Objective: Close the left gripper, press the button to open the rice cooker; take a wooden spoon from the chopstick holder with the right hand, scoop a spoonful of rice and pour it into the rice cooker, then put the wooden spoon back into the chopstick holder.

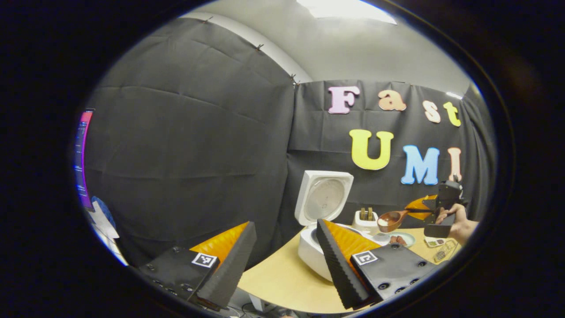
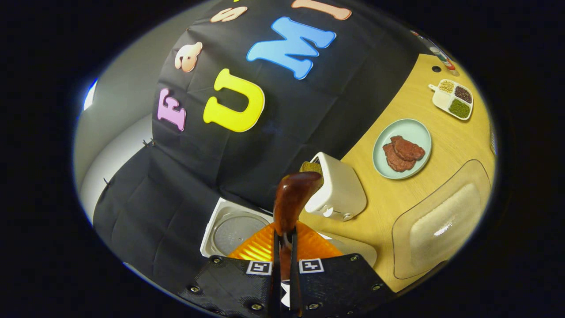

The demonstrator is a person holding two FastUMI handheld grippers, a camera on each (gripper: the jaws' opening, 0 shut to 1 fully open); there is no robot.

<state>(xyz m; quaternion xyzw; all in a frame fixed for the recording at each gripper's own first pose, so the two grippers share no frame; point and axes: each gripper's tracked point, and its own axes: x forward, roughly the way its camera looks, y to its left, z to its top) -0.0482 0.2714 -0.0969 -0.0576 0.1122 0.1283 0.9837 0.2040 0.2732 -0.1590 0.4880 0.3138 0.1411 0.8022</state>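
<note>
While the right gripper is pinching the handle of the dark brown wooden spoon between nearly closed fingers, white rice is sitting in its bowl, carried level toward the white rice cooker with its lid raised. The spoon looks stiff, light and glossy, possibly slippery; a firm mid-handle hold suits it. Nearby, the left gripper is hanging wide open and empty. Farther back, the white chopstick holder is standing on the pale wooden table.
</note>
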